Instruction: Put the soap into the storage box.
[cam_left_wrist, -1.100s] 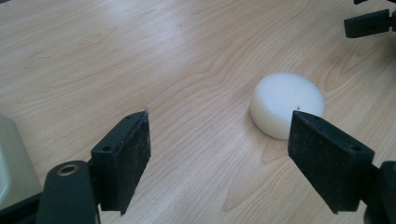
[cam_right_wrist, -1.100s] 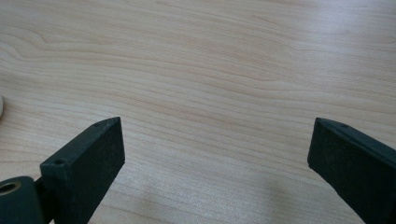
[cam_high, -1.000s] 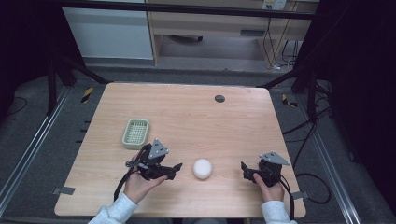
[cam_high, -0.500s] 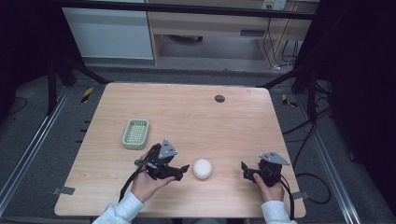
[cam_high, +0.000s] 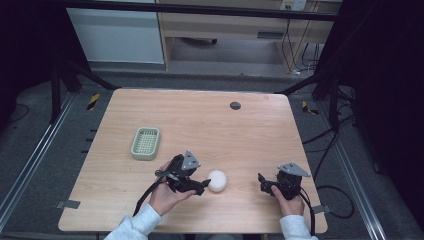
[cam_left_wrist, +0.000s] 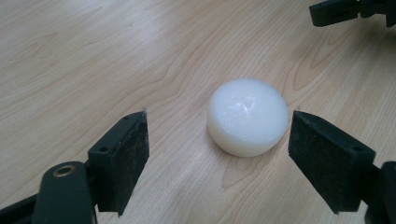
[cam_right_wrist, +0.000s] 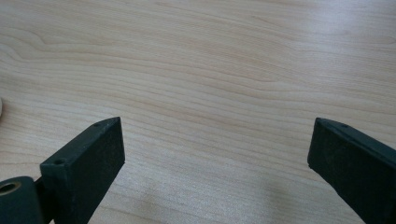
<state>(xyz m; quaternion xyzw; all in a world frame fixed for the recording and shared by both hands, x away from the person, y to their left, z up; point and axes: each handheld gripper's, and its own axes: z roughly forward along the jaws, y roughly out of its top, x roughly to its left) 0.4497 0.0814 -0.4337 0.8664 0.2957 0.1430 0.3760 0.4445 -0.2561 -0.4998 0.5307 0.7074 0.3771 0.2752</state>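
A white round puck (cam_high: 217, 180) lies on the wooden table (cam_high: 210, 125) near the front edge. My left gripper (cam_high: 202, 187) is just left of it, held in a person's hand. In the left gripper view the puck (cam_left_wrist: 247, 115) sits flat between the tips of the open left gripper (cam_left_wrist: 219, 123), closer to the right-hand jaw and touching neither. My right gripper (cam_high: 261, 183) rests to the puck's right, a short gap away. It is open (cam_right_wrist: 218, 127) over bare wood, and the puck's edge (cam_right_wrist: 1, 106) just shows at the far left.
A pale green slotted basket (cam_high: 145, 143) stands left of centre on the table. A small black disc (cam_high: 235, 105) lies near the far edge. The right gripper's jaws (cam_left_wrist: 345, 10) show beyond the puck in the left gripper view. Cables trail off the table's right side.
My left gripper has slid right across the table, closing in on the white puck until its jaws reach either side of it. The right gripper has stayed still.
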